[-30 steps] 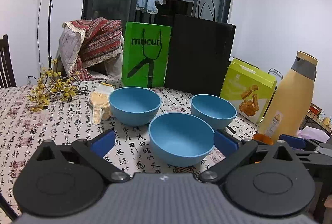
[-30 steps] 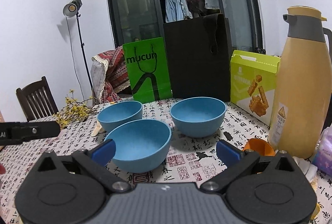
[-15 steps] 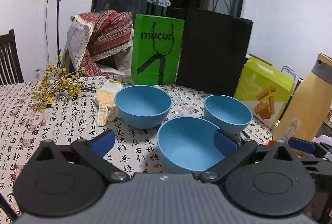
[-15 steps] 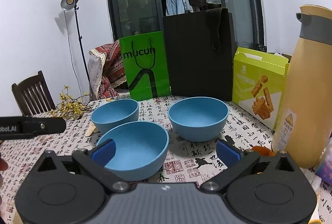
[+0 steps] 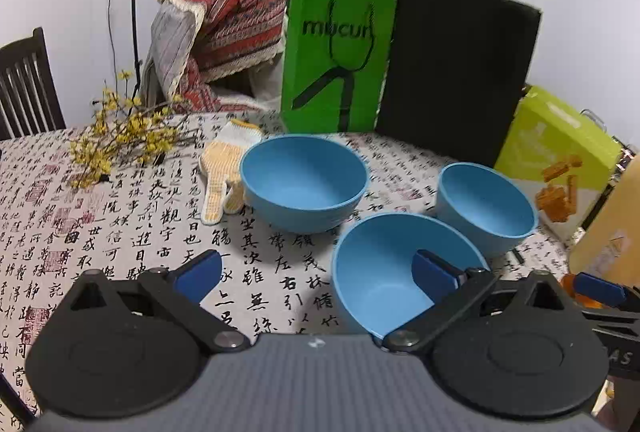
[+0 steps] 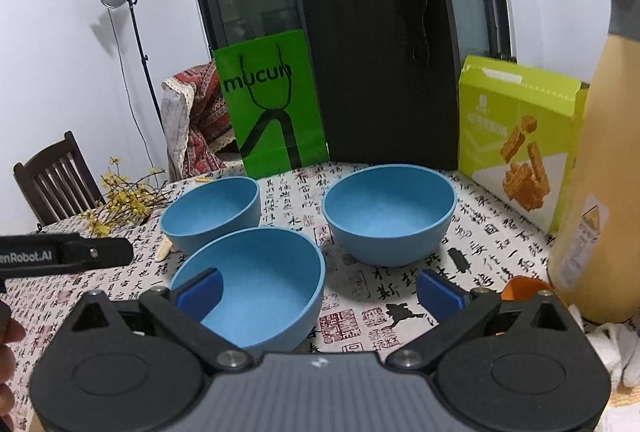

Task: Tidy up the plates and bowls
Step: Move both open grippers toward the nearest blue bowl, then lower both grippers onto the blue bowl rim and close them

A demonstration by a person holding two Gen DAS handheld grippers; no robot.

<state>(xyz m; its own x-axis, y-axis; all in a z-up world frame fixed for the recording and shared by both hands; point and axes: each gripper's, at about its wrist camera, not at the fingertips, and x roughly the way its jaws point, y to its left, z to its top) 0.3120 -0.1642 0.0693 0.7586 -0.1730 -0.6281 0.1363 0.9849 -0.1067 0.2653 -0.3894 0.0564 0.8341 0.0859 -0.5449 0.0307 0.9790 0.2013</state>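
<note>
Left gripper (image 5: 316,274): jaws wide apart, nothing between the pads. Its right fingertip (image 5: 434,272) overlaps the near bowl (image 5: 384,284) in view, over the bowl's opening; contact with the rim cannot be told. Left fingertip hangs over bare tablecloth (image 5: 132,208).

Right gripper (image 6: 318,292): jaws also wide apart, holding nothing. Its left fingertip (image 6: 200,292) sits over the near bowl's (image 6: 260,292) left rim area; touching or just above, cannot tell. Right fingertip is over cloth, clear of the bowl.

Landmark: near bowl, closest to both grippers.
- Far-left bowl (image 5: 304,182) stands behind and left of the near bowl, a narrow strip of cloth between them.
- Far-right bowl (image 5: 486,208) stands behind and right of it, rims nearly touching in the left wrist view; the right wrist view shows a gap.
- All three upright, blue, empty.

Surroundings relative to near bowl:
- Knit glove (image 5: 224,172) lies left of it, just beside the far-left bowl.
- Yellow flower sprig (image 5: 116,140) farther left.
- Green bag (image 5: 338,58) and black bag (image 5: 456,68) stand behind the bowls.
- Yellow-green box (image 6: 516,136) and tan flask (image 6: 600,168) close in the right side.

Open room: broad bare cloth left of the near bowl.
</note>
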